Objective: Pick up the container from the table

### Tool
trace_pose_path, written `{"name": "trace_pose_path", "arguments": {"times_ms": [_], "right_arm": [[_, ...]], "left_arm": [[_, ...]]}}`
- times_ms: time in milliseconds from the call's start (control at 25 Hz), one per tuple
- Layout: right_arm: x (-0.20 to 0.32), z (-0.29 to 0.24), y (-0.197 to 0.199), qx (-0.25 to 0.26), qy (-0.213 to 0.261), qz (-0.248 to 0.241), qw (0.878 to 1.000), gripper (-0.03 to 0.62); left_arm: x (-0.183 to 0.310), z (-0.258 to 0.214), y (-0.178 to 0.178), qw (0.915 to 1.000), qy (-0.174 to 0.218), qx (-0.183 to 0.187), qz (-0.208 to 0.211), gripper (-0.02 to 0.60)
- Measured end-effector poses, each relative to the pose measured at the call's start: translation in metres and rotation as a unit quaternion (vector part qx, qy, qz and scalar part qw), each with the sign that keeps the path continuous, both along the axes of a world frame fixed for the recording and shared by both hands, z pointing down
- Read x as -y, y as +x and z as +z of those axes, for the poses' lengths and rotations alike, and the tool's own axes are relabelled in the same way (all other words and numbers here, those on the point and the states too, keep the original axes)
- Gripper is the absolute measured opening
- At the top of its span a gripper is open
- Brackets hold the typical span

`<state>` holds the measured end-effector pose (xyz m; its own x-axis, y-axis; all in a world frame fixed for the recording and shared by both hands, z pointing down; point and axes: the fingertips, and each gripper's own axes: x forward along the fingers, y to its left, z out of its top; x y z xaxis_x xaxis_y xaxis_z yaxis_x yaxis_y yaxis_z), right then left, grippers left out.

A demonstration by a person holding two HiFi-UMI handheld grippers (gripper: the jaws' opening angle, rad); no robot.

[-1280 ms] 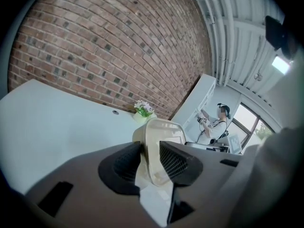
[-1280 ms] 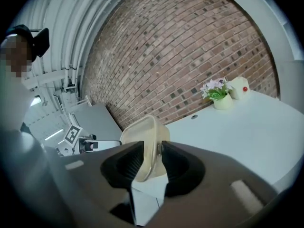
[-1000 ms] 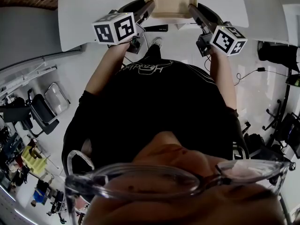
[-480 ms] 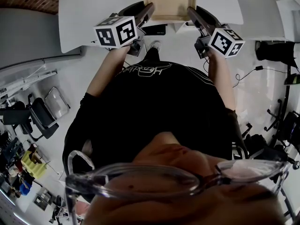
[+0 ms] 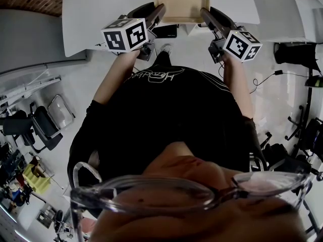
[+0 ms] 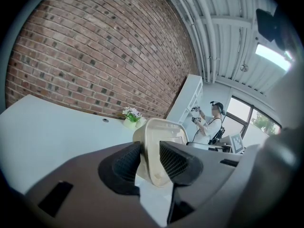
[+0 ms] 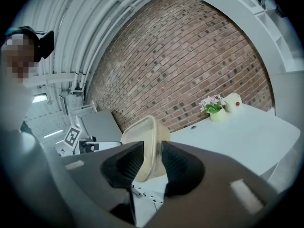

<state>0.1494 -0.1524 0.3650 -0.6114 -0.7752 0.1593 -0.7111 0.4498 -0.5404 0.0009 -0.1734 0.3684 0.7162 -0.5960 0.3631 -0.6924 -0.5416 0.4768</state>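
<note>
Two grips on: left gripper and right gripper each pinch a rim of the beige translucent plastic container, seemingly raised off the white table; pickup nearly done.

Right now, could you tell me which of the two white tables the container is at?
The container is at the near edge of the wide table facing the person; the other table stands apart at upper right.
</note>
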Motion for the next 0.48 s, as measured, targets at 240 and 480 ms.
{"name": "trace_pose_path", "arguments": {"times_ms": [240, 480], "right_arm": [[-0.003, -0.001, 0.0, 0.0, 0.001, 0.001, 1.0, 0.121], [-0.019, 0.002, 0.011, 0.001, 0.003, 0.003, 1.0, 0.121]], "left_arm": [[-0.003, -0.004, 0.001, 1.0, 0.007, 0.004, 0.0, 0.129], [-0.018, 0.002, 0.011, 1.0, 0.006, 0.008, 0.002, 0.129]]}}
